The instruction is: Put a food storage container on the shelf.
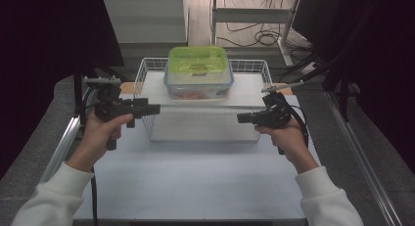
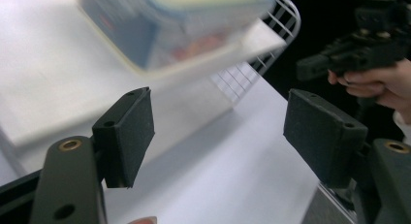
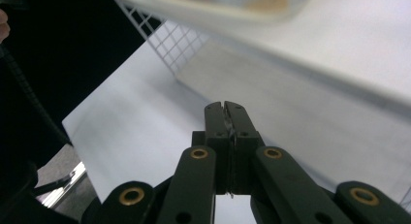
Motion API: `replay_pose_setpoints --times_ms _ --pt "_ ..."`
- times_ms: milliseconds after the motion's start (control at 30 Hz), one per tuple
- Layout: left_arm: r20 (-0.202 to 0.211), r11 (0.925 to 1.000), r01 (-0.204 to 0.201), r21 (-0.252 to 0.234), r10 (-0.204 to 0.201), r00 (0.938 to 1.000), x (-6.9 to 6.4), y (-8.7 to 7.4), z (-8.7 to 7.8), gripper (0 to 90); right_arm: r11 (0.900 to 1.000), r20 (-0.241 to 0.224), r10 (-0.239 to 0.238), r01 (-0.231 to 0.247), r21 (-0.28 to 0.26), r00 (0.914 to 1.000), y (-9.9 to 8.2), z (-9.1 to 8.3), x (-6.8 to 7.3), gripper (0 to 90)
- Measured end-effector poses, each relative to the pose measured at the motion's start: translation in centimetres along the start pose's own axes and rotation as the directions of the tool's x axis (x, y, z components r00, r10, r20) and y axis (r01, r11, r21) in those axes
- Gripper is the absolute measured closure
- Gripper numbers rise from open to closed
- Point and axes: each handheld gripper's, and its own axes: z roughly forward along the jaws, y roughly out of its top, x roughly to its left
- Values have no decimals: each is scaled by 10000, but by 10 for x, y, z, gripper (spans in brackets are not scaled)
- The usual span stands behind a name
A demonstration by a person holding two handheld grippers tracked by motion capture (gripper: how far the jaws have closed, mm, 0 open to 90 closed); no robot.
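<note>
A clear plastic box with a green lid (image 1: 198,72) stands on a white shelf (image 1: 247,88) inside a white wire basket (image 1: 143,72). My left gripper (image 1: 152,109) hangs at the basket's left front corner and points right. Its jaws stand open with nothing between them (image 2: 220,132), and the box (image 2: 184,25) is blurred beyond them. My right gripper (image 1: 241,118) is at the basket's right front and points left. Its jaws are shut and empty (image 3: 225,118), over the white surface below the shelf. The box's underside (image 3: 228,1) shows at the top of the right gripper view.
A lower white board (image 1: 195,128) lies in front of the shelf on the white tabletop (image 1: 195,182). Metal rails run along both table sides. Dark curtains flank the table, with cables on the floor behind. The other hand and its gripper (image 2: 361,52) appear at the top right of the left gripper view.
</note>
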Motion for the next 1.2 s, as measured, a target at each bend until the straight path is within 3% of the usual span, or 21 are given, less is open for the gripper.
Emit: replay_pose_setpoints --times_ms 133,233,300,333,367,500,600,700,733,900,1100,1200 --pt "72 9989 -300 374 298 9995 -5 -29 2 263 9999 -255 28 -25 120 9997 -25 6 -3 877" --pt "49 9957 -325 863 322 9995 -5 -60 10 264 9993 -172 -83 89 367 9998 -46 14 -5 877" --pt "28 9946 -343 978 342 9994 -4 -67 13 264 9987 -206 -93 103 493 9997 -58 20 -8 877" --pt "-74 9908 -388 1298 401 9992 -2 -88 21 264 9983 -232 -88 101 581 9997 -67 24 -10 877" --pt "-81 9893 -391 1406 406 9991 0 -97 24 264 9979 -260 -34 51 648 9997 -75 28 -11 877" --pt "-198 9847 -145 1738 182 9996 11 -127 35 264 9950 -99 17 -7 995 9999 -102 41 -19 872" --pt "-287 9799 55 1995 3 9996 19 -145 42 264 9937 -76 118 -109 1117 9999 -119 49 -25 796" --pt "-513 9751 78 2217 37 9987 24 -157 47 263 9919 194 -69 44 1268 9998 -129 53 -26 715" --pt "-675 9702 -24 2424 193 9975 25 -159 48 261 9918 199 -109 83 1277 9997 -133 55 -27 685" --pt "-813 9694 -47 2453 254 9964 25 -163 47 257 9907 263 -124 88 1361 9996 -144 60 -28 614" --pt "-778 9729 -11 2312 196 9968 25 -163 44 258 9919 261 -48 14 1273 9996 -143 60 -29 562" --pt "-843 9755 -52 2199 244 9961 25 -164 42 258 9927 378 -67 20 1208 9993 -144 59 -29 440"
